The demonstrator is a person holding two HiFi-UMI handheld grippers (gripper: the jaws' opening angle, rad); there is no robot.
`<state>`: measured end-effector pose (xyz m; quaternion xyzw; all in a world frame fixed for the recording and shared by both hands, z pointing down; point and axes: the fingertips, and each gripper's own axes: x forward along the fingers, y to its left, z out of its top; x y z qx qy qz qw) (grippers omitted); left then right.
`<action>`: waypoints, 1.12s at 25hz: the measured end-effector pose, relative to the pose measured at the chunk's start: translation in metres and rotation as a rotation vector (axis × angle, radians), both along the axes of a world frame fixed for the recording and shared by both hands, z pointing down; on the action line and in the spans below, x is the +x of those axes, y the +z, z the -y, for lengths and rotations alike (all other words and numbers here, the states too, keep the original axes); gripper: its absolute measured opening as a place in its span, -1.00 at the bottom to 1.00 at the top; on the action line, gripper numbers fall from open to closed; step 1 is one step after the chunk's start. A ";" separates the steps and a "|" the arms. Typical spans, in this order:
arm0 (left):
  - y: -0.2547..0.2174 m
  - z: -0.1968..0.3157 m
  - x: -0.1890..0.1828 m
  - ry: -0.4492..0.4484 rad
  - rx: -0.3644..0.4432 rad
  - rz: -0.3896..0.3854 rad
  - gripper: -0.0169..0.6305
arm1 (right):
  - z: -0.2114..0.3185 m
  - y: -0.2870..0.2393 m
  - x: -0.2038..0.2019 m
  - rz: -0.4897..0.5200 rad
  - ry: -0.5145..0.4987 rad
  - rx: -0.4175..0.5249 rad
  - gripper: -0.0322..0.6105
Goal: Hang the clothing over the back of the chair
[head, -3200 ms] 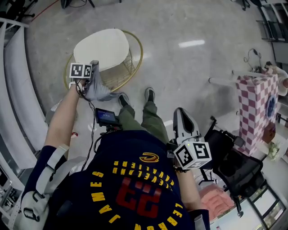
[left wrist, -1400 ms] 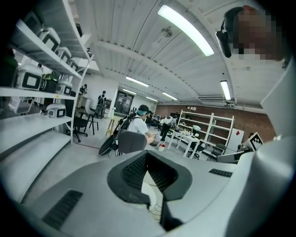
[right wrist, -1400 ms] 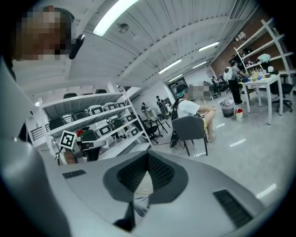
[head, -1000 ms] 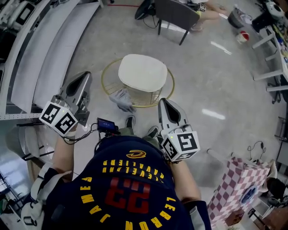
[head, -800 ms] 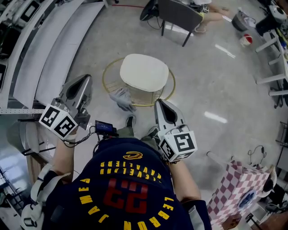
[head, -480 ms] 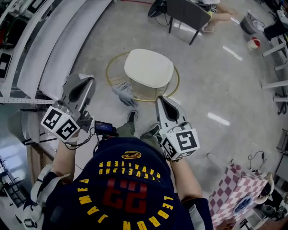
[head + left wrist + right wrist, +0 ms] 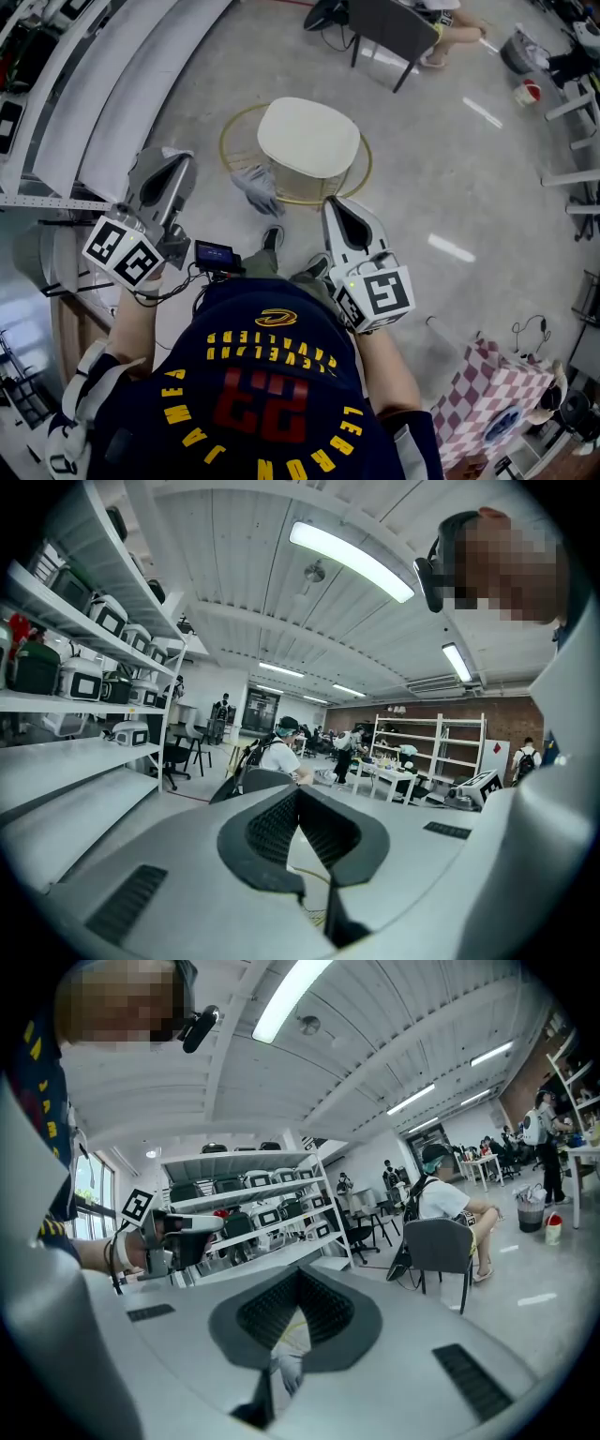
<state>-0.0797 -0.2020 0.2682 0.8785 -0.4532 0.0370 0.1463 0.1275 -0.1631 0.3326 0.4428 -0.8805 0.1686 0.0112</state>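
A chair with a white seat (image 7: 309,136) and a gold wire back (image 7: 228,150) stands on the floor ahead of me. The grey clothing (image 7: 258,190) hangs over the near left part of that wire rim, free of both grippers. My left gripper (image 7: 178,161) is held back to the left of the chair, jaws shut and empty (image 7: 298,791). To the chair's near right, my right gripper (image 7: 333,206) is also shut (image 7: 298,1271), with nothing in it. Below its jaws a bit of the grey clothing (image 7: 286,1368) shows.
White shelving (image 7: 122,84) runs along the left. A dark office chair (image 7: 389,23) with a seated person stands beyond the white chair. A checkered box (image 7: 487,403) is at the lower right, and desk legs (image 7: 562,103) are at the right edge.
Three seconds ago my left gripper was at the grey clothing on the chair's rim. Now both grippers are drawn back near my body and the clothing stays on the rim.
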 end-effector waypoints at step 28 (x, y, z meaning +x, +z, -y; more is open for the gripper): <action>0.018 0.012 -0.016 -0.017 -0.041 -0.057 -0.94 | 0.007 0.007 -0.005 -0.021 0.016 -0.001 -0.87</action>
